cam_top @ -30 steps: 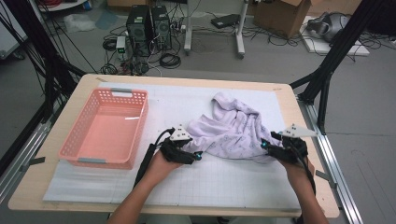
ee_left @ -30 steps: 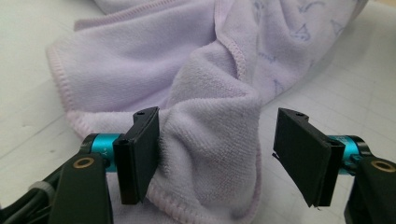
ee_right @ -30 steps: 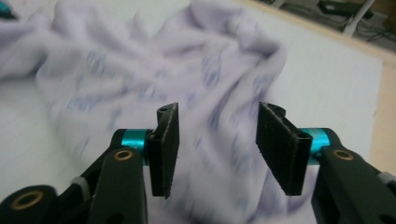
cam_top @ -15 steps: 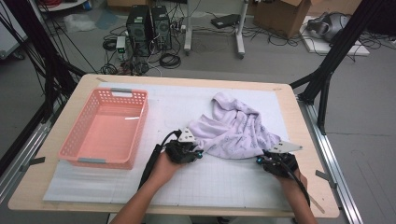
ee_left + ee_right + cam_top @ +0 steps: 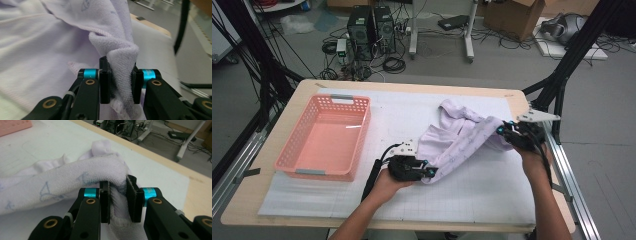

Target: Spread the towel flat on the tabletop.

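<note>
A pale lilac towel [image 5: 462,137] with faint blue drawings lies on the white mat and is stretched between my two grippers. My left gripper [image 5: 429,172] rests low on the mat at the towel's near left corner. Its jaws have just been closing and now pinch a bunched fold of the towel [image 5: 50,50], as the left gripper [image 5: 120,82] view shows. My right gripper [image 5: 502,131] is raised at the right side. Its jaws have just been closing too, and the right gripper [image 5: 118,200] is clamped on a rolled edge of the towel [image 5: 62,185].
A pink plastic basket [image 5: 314,172] stands to the left on the white mat [image 5: 492,200]; its corner [image 5: 15,125] appears in the right gripper view. Black frame legs stand at both table sides. The table's right edge is near my right hand.
Both grippers have closed on the towel. The right one has risen and moved away to the right, lifting its corner and pulling the cloth into a band. The left has stayed in place.
</note>
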Demonstrator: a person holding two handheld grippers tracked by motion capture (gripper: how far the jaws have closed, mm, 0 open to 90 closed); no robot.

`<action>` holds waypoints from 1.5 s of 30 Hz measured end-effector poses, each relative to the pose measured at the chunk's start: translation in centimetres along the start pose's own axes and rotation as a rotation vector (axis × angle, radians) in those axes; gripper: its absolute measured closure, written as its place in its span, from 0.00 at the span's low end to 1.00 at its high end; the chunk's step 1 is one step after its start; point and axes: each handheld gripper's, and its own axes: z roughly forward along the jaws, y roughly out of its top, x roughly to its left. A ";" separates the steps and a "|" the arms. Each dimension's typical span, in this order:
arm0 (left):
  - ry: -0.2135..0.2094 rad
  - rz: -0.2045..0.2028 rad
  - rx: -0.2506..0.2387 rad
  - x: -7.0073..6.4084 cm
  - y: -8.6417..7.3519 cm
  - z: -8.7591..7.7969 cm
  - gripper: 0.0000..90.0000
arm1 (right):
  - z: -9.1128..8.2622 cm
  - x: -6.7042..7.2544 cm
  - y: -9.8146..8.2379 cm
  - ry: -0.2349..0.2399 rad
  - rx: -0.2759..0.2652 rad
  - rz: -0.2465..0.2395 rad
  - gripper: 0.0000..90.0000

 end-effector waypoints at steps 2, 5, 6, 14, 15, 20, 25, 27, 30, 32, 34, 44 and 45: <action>0.091 -0.017 -0.013 0.7 0.0 -0.6 0.84 | 1.9 0.2 1.1 0.011 0.001 -0.004 0.84; 0.217 -0.053 -0.052 1.9 0.0 -1.5 0.84 | 4.5 0.4 2.4 0.017 -0.004 0.000 0.84; 0.254 -0.055 -0.058 2.3 -0.1 -1.7 0.84 | 5.3 0.4 2.7 0.018 -0.002 0.004 0.84; 0.402 -0.123 -0.055 4.6 -0.8 -1.9 0.83 | 10.5 1.4 3.7 0.021 0.030 0.019 0.84; 0.402 -0.128 -0.054 4.6 -0.8 -1.8 0.78 | 11.0 1.6 3.7 0.020 0.029 0.022 0.84; 0.406 -0.129 -0.004 4.3 -0.9 -1.3 0.50 | 11.8 1.9 3.0 0.039 0.044 0.075 0.62; 0.408 -0.136 0.036 4.4 -1.1 -1.3 0.61 | 8.6 2.1 2.6 0.064 -0.020 0.073 0.59; 0.409 -0.131 0.041 4.4 -1.1 -1.5 0.78 | 6.3 2.3 1.7 0.074 -0.049 0.050 0.66; 0.385 -0.136 0.018 4.5 -1.2 -1.8 0.82 | 5.1 2.8 0.2 0.102 -0.009 0.013 0.80; 0.377 -0.136 0.009 4.5 -1.2 -1.9 0.84 | 5.3 3.3 -1.3 0.133 0.039 -0.013 0.90; 0.368 -0.138 -0.003 4.5 -1.1 -2.0 0.84 | 6.1 3.6 -2.4 0.141 0.102 -0.015 0.88; 0.331 -0.147 -0.057 4.0 -0.9 -2.9 0.84 | 11.1 4.4 -4.3 0.241 0.132 0.121 0.90; 0.330 -0.144 -0.060 3.9 -0.9 -3.1 0.84 | 11.0 4.6 -4.3 0.248 0.125 0.130 0.93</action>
